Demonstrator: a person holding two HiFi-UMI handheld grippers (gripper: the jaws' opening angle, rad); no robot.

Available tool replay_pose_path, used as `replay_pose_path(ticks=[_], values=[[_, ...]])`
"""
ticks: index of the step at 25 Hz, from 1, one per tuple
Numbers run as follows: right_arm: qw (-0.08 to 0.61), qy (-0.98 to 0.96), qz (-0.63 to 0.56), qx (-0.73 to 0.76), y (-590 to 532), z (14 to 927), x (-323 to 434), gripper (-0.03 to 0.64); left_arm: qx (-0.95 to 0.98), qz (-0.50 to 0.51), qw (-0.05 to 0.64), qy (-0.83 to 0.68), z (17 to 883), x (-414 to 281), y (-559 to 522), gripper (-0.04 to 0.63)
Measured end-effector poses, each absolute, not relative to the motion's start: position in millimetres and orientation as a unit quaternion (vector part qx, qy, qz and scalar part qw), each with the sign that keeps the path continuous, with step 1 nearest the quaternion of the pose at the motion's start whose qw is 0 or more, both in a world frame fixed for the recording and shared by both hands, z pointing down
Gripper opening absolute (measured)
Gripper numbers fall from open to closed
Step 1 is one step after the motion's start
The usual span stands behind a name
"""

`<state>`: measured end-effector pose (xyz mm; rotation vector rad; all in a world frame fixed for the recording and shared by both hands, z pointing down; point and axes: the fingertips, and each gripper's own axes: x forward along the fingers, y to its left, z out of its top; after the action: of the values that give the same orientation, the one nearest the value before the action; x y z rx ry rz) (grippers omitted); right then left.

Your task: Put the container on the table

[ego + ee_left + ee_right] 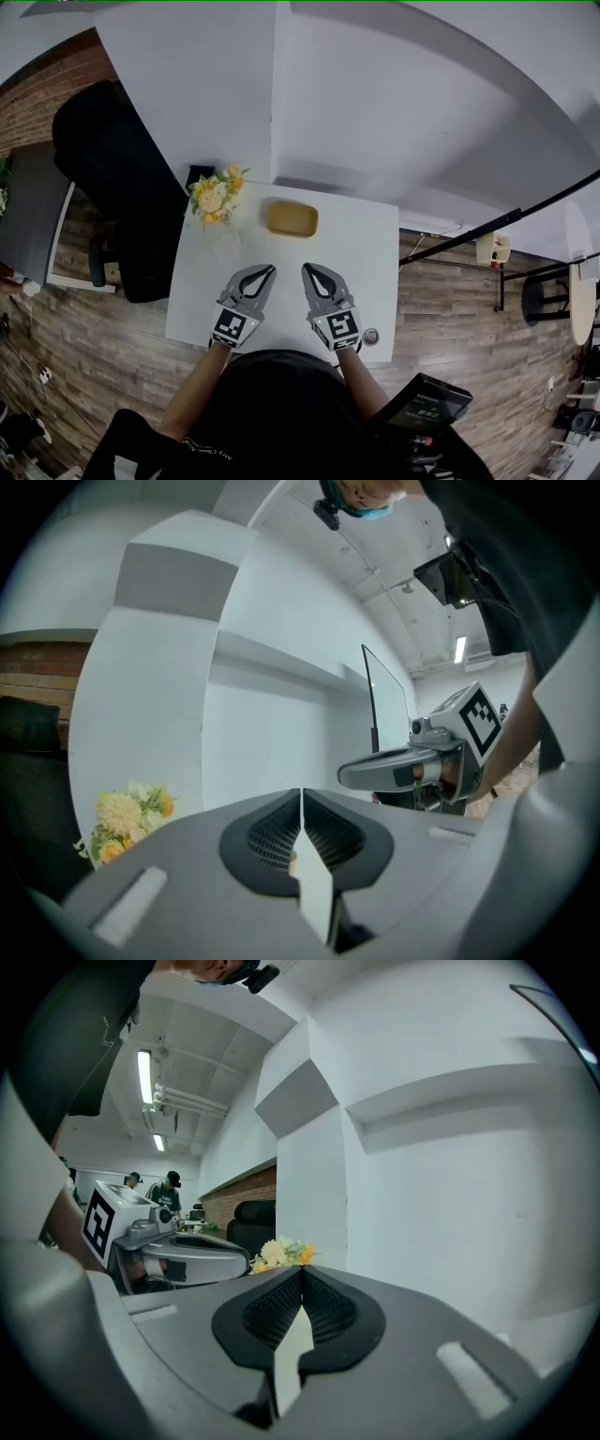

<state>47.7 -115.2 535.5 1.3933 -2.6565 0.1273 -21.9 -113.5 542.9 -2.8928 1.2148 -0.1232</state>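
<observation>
Left tool (269,269), right tool (307,268) hover short of container (291,218).

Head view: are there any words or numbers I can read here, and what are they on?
No text here can be read for certain.
Pale print on the person's black shirt: too small and blurred to read.
Screen of the black device at the lower right: coloured marks, too small to read.
Marker cube on the left gripper, and the one on the right gripper: black-and-white square patterns only, no letters or numbers.
</observation>
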Motion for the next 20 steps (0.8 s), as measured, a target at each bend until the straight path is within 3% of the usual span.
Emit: replay_pose_path(ticks=[20], values=[[0.096,-0.881,0.057,0.459,-112.5,558.6,46.2,0.012,-0.921,-0.051,-0.020,0.385,562.6,-26.5,-111.6,0.011]])
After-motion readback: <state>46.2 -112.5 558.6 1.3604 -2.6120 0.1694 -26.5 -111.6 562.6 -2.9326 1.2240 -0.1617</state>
